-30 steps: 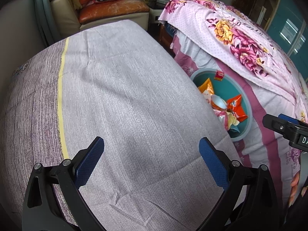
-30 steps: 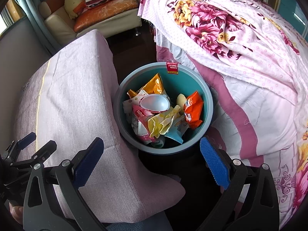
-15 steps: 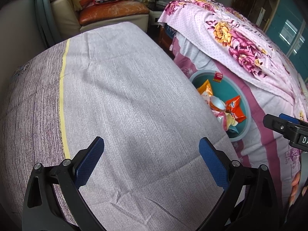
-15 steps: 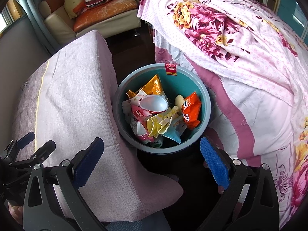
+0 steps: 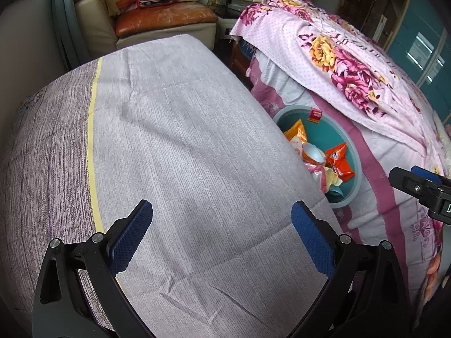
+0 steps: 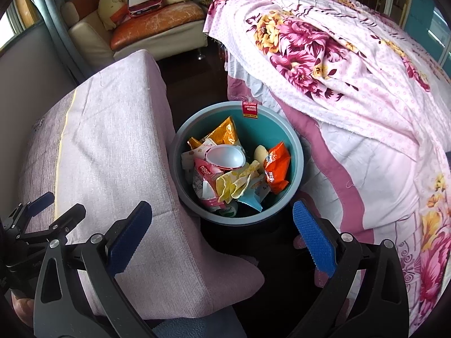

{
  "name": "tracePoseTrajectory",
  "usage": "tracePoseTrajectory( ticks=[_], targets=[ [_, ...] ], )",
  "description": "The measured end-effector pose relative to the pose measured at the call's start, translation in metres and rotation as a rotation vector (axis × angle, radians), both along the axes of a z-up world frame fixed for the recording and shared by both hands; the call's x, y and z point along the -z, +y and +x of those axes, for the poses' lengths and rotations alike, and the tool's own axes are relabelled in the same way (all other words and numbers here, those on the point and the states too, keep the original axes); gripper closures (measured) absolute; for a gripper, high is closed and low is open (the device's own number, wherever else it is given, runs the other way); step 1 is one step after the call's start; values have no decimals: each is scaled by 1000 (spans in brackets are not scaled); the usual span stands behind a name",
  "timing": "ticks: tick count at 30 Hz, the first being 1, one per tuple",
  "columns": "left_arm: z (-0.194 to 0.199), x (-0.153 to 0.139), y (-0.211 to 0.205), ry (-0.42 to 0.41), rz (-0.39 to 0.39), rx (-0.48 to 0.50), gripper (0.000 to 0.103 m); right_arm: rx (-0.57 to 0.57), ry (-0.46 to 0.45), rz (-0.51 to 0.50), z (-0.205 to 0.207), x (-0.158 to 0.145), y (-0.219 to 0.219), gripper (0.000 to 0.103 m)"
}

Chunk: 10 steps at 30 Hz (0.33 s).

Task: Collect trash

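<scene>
Both hand-held grippers gape wide, holding nothing. The round teal plastic trash bin [image 6: 296, 152], full of wrappers, sits dead ahead of the right hand-held gripper [image 6: 222, 233]; the left hand-held gripper [image 5: 222, 235] just faces bare lilac bedspread [image 5: 174, 140].

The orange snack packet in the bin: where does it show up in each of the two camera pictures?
Left wrist view: the orange snack packet lies right of centre, inside the teal bin, half hidden past the edge of the lilac cover.
Right wrist view: the packet sits just right of centre, on the bin's right side.
Shared landmark: the red tag on the bin's far rim.
</scene>
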<state>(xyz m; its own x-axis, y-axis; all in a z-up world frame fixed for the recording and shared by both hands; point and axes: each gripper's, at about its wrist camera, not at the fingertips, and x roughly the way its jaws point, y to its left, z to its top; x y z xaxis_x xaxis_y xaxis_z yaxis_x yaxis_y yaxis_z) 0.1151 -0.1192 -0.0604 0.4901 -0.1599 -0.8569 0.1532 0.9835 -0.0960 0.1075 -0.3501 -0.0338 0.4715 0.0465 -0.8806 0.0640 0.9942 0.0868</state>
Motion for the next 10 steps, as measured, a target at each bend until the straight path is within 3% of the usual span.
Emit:
tracePoseTrajectory(
  ticks=[10],
  targets=[
    [0,-2,3,2,14,-26,4,-1,-8,-6,-3,-4,1,7]
  ],
)
